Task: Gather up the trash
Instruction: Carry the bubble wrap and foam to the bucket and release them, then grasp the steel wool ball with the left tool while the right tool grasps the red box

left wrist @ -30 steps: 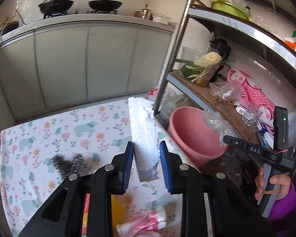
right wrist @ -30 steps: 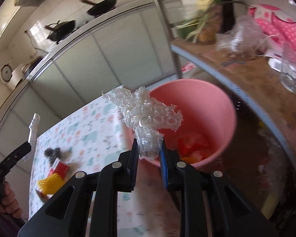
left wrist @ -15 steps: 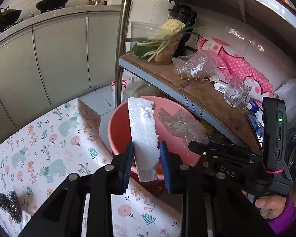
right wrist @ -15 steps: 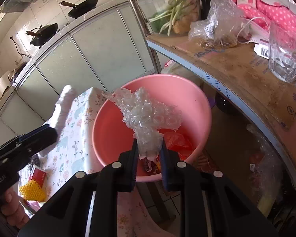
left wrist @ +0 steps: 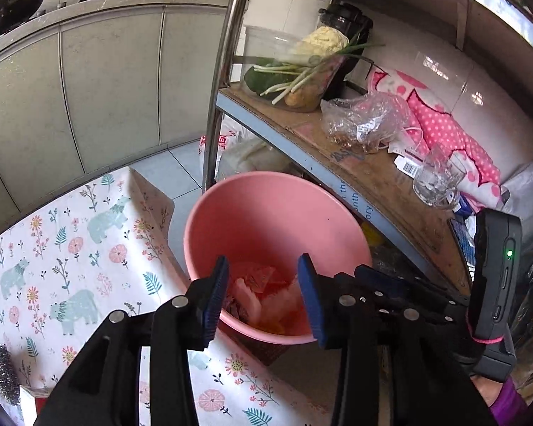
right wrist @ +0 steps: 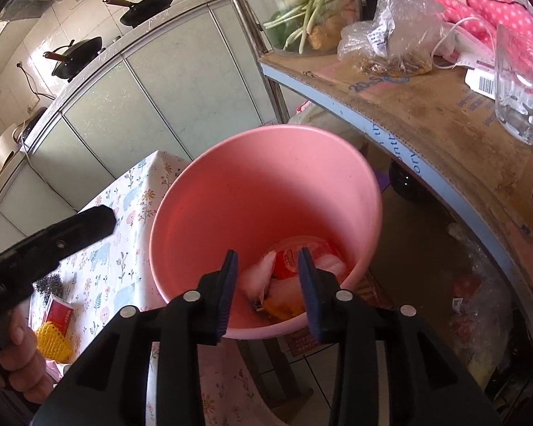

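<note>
Trash (right wrist: 287, 284) lies heaped in the bottom of the pink bucket (right wrist: 266, 184), lower centre of both views, directly below and ahead of both sets of fingers. The left gripper (left wrist: 263, 294) and right gripper (right wrist: 266, 284) hang over its near rim, jaws opening with nothing between them. More scraps (right wrist: 55, 333) wait on the flowered tablecloth (left wrist: 71, 248) at lower left, nearer the left hand (right wrist: 21, 362).

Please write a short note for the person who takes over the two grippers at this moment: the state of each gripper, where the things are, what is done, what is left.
Left gripper: jaws opening, nothing between them, over the pink bucket.
Right gripper: jaws opening, empty, over the same bucket.
Done: trash lies in the bucket bottom.
Left on the table: yellow foam net, red packet, steel scourer.
</note>
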Motion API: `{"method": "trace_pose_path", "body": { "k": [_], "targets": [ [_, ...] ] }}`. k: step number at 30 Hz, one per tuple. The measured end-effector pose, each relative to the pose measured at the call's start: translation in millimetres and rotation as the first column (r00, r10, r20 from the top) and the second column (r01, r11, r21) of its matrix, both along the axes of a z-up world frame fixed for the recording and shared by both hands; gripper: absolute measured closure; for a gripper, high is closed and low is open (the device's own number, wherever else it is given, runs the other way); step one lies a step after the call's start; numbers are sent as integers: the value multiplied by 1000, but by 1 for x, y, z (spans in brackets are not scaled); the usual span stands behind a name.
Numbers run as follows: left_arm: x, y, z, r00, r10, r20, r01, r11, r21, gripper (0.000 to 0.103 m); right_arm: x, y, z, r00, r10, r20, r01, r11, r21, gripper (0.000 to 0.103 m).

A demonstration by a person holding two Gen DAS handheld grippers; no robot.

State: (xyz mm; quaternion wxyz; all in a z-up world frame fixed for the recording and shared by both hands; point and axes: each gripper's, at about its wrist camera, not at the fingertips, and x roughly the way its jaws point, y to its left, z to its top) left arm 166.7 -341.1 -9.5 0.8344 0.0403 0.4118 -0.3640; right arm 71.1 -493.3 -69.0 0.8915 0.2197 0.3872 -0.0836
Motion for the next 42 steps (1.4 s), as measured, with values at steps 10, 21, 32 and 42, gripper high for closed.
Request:
{"method": "trace_pose_path", "body": {
  "k": [10, 21, 32, 42],
  "targets": [
    [-23, 31, 28, 998, 5, 56, -4, 1000, -21, 61, -18, 35, 31, 997, 48, 67, -44, 996, -73, 67],
    [-46, 98, 75, 989, 57, 138, -47, 996, -77, 55, -38, 88, 72, 979, 129, 157, -110, 986, -124, 67],
    [-55, 249, 106, 928, 310, 208, -304, 951, -61, 49, -29, 148, 77, 953, 255, 163, -243, 966, -93, 67],
    [-32, 327, 62, 878, 473, 67, -474, 881, -8, 47, -11, 191, 66, 929, 356, 104, -355, 934, -30, 67]
  ]
}}
